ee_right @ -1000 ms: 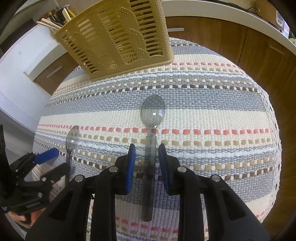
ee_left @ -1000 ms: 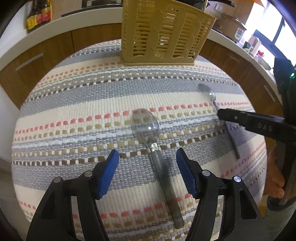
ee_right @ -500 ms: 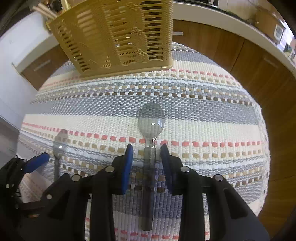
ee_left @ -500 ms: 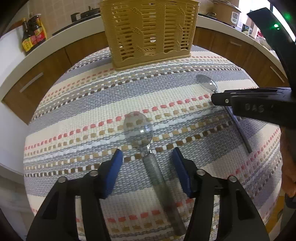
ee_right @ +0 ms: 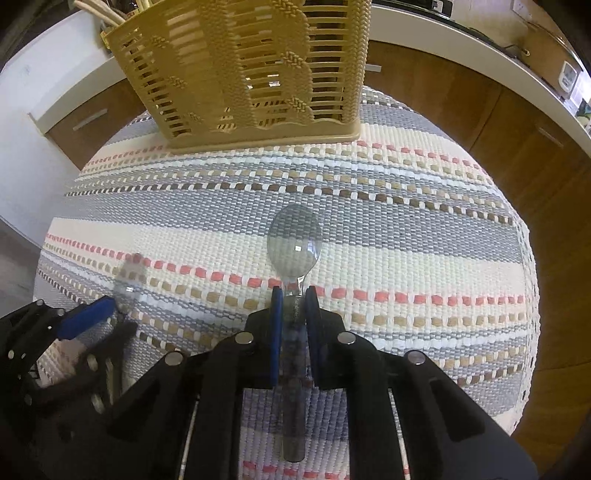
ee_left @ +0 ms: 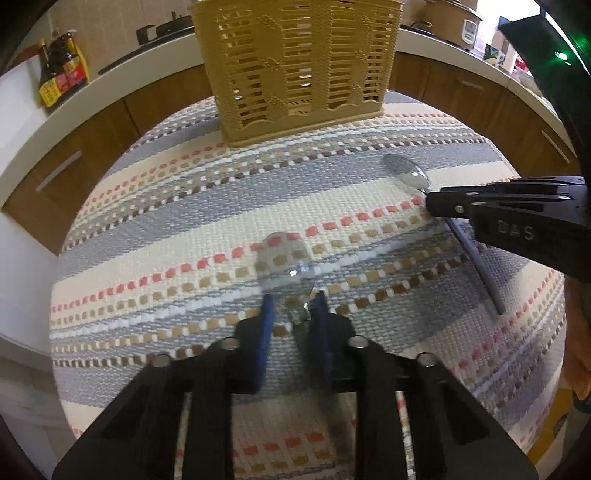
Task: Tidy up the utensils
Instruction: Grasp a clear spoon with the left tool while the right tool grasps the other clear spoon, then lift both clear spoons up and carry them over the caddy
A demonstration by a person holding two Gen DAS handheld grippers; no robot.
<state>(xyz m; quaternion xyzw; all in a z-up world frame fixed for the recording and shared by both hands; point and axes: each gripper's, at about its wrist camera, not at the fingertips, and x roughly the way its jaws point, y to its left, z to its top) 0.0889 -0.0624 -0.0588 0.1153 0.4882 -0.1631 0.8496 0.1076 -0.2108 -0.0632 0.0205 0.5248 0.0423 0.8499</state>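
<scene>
A striped woven cloth (ee_left: 155,236) covers the table. Behind it run wooden cabinets (ee_left: 74,162) under a white worktop (ee_left: 122,92). Dark sauce bottles (ee_left: 61,74) stand at the worktop's left end.

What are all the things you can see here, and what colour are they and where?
spoons: two, clear bowls with grey handles; one between the left jaws, the other between the right jaws, both over the cloth
utensil basket: one, tan slatted plastic, standing at the far edge of the cloth
tablecloth: one, woven grey, cream, brown and red stripes, covering the round table
bottles: two, dark with yellow and red labels, on the white counter at far left
cooker: one, tan, on the counter at far right
left gripper: black with blue pads, closed on its spoon
right gripper: black with blue pads, closed on its spoon
</scene>
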